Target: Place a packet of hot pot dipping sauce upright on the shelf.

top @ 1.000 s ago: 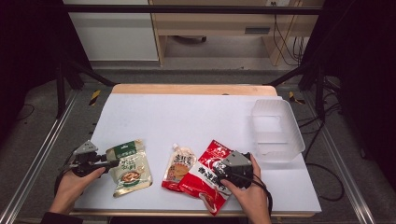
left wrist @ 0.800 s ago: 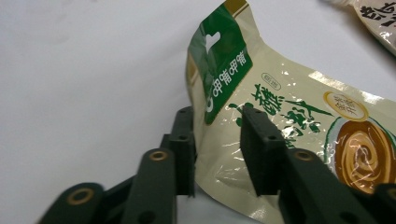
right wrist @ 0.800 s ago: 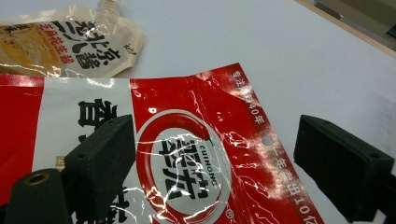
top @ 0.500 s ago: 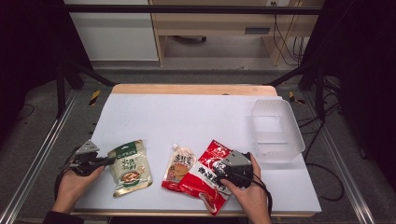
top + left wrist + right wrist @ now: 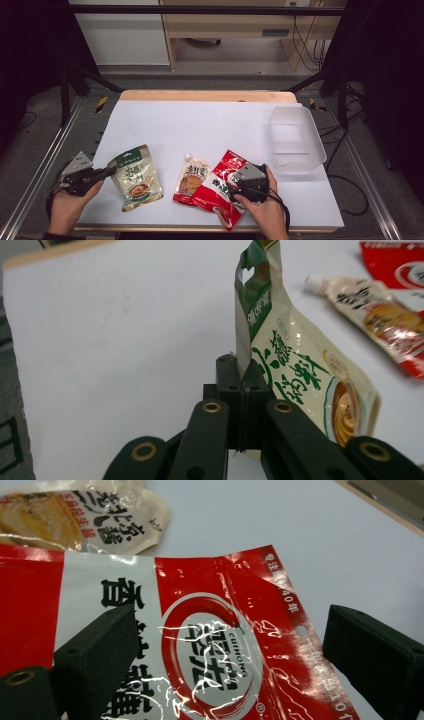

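So the left gripper (image 5: 243,390) has its jaws pinched tight on the edge of the green noodle pouch (image 5: 135,176), which sits at the front left of the white table (image 5: 200,125) (in the left gripper view that edge looks lifted up off the surface). The right gripper (image 5: 225,655) is spread wide, one jaw over the red packet (image 5: 210,650) and the other out past its edge, not touching it as far as I can see. The small spouted sauce pouch (image 5: 192,177) lies between the two packs with its side tucked under the red one, and a clear plastic container (image 5: 296,140) sits well off to the right.
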{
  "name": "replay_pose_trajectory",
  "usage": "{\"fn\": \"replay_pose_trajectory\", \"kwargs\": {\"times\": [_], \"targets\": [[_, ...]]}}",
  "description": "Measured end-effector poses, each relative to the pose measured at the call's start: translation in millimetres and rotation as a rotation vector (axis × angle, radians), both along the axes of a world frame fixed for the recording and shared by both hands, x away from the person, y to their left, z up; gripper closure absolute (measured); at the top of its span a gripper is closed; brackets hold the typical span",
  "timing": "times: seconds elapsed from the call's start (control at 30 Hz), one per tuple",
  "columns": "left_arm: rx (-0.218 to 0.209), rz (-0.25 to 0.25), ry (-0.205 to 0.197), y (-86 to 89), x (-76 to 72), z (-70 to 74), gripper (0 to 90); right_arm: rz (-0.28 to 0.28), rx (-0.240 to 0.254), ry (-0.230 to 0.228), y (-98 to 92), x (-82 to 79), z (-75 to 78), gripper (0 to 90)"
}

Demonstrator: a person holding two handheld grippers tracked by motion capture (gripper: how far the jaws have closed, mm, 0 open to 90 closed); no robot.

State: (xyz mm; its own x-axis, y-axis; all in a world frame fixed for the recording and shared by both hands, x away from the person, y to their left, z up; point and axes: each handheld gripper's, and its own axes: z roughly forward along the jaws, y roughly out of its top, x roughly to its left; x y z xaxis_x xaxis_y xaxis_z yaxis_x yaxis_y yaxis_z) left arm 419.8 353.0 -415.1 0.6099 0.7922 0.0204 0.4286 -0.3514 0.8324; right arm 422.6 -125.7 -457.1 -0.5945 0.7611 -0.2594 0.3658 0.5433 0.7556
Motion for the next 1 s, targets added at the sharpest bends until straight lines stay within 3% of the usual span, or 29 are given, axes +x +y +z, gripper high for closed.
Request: {"fn": "replay_pose_trajectory", "kwargs": {"times": [0.03,0.3,0.5,0.57,0.67,0.73,1.0], "targets": [[0.002,-0.013,-0.022,-3.4,-5.4,6.1,90.0,0.006,-0.024,-0.002,2.5,-1.5,-0.3,8.2],[-0.023,-0.079,-0.064,-15.7,-14.0,27.5,90.0,0.002,-0.009,-0.003,-0.6,-1.9,0.7,8.2],[0.021,-0.178,-0.087,-37.0,-21.4,50.5,90.0,0.024,0.030,0.008,1.6,-4.0,4.8,8.5],[0.045,-0.219,-0.100,-47.2,-25.6,60.8,90.0,0.039,0.057,0.005,1.6,-4.8,15.6,9.2],[0.051,-0.233,-0.110,-51.7,-26.5,67.4,90.0,0.047,0.062,0.007,1.6,-5.6,23.6,9.7],[0.083,-0.242,-0.118,-55.2,-25.3,77.4,90.0,0.093,0.072,0.026,2.6,-6.1,36.6,14.3],[0.065,-0.287,-0.114,-61.8,-19.9,89.3,90.0,0.197,0.040,0.011,16.8,-0.1,68.0,20.7]]}}
